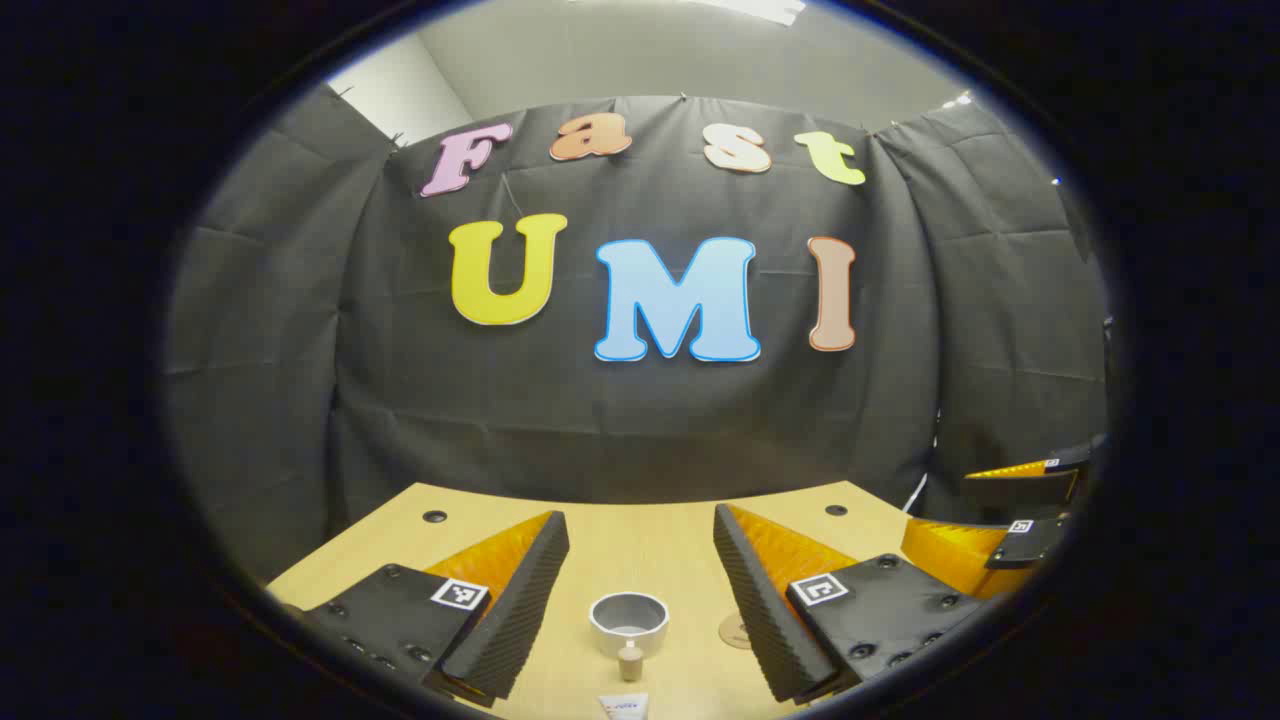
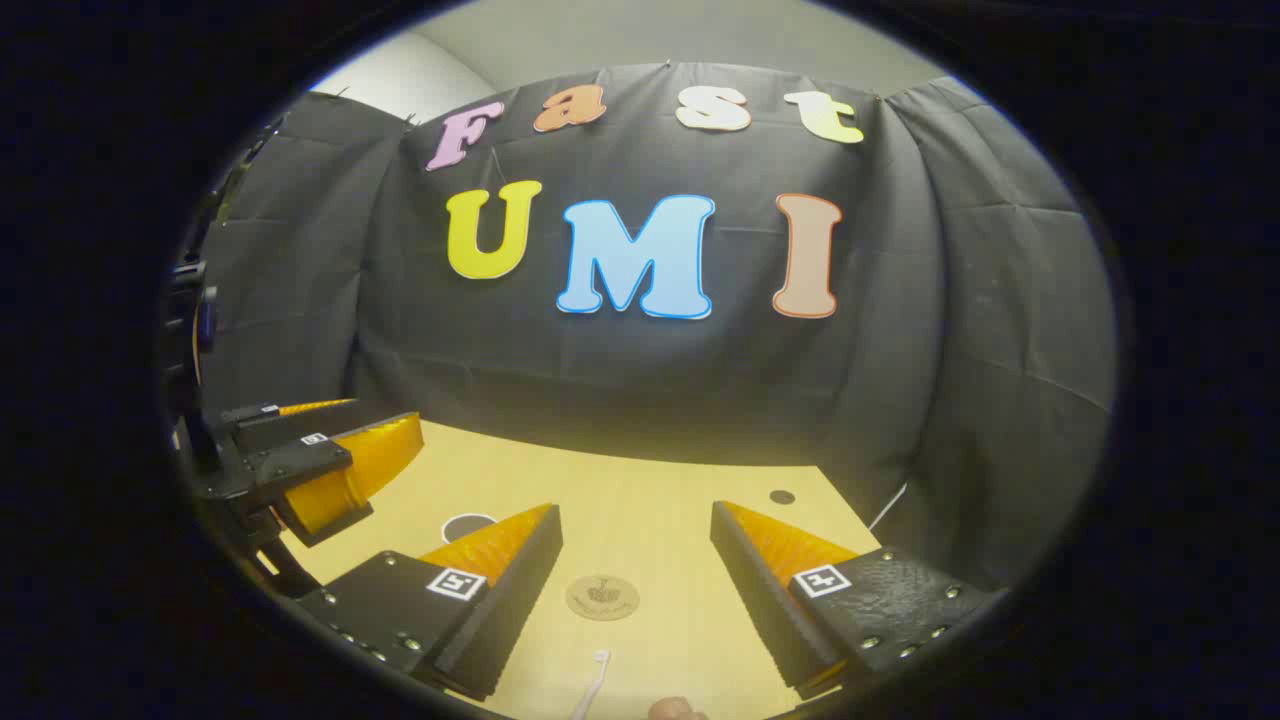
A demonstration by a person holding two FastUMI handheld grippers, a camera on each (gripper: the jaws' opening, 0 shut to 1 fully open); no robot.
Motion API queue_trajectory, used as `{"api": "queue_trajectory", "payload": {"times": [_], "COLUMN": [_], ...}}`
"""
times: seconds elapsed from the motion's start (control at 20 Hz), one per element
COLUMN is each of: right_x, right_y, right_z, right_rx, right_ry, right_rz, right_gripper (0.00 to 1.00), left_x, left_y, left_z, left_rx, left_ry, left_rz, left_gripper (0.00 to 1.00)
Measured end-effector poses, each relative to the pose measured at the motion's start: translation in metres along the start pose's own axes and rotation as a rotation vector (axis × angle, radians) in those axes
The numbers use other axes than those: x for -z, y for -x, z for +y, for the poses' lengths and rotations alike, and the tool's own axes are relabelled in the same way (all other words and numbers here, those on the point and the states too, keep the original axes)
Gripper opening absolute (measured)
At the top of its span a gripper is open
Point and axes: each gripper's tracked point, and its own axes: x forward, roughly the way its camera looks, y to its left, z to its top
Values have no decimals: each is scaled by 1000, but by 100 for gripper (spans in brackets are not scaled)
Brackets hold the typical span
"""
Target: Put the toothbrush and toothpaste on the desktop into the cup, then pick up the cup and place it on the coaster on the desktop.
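In the left gripper view a grey cup point(image 1: 628, 622) stands upright on the wooden desktop point(image 1: 640, 550), between and just beyond my left gripper's point(image 1: 640, 520) open fingers. The toothpaste tube point(image 1: 626, 680) lies right in front of the cup, its beige cap pointing at it. An edge of the round coaster point(image 1: 735, 631) peeks out beside the right finger. In the right gripper view the coaster point(image 2: 602, 597) lies flat between the open fingers of my right gripper point(image 2: 635, 515). The white toothbrush point(image 2: 592, 685) lies nearer, at the bottom edge. The cup's rim point(image 2: 468, 524) shows behind the left finger.
The other gripper point(image 1: 1000, 525) hovers over the table's right side in the left gripper view; in the right gripper view it point(image 2: 340, 460) hangs at the left. Dark holes point(image 1: 434, 516) point(image 2: 782, 496) mark the table's far corners. A small tan thing point(image 2: 672, 709) sits at the bottom edge.
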Motion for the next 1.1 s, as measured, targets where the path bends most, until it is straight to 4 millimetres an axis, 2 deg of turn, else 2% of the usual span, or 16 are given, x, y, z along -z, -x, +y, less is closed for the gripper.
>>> {"api": "queue_trajectory", "payload": {"times": [0.45, 0.85, 1.1], "right_x": [27, 49, 76], "right_y": [-8, -12, -14], "right_z": [0, 7, 10], "right_rx": [16, -8, -14], "right_ry": [9, -8, -27], "right_rz": [104, 193, 293], "right_gripper": [96, 96, 96], "left_x": [29, 57, 83], "left_y": [-10, -12, -9], "left_z": [5, 7, 4], "left_rx": [-2, 14, 33], "left_ry": [-19, 45, 55], "left_rz": [88, 187, 283], "left_gripper": [94, 94, 94]}}
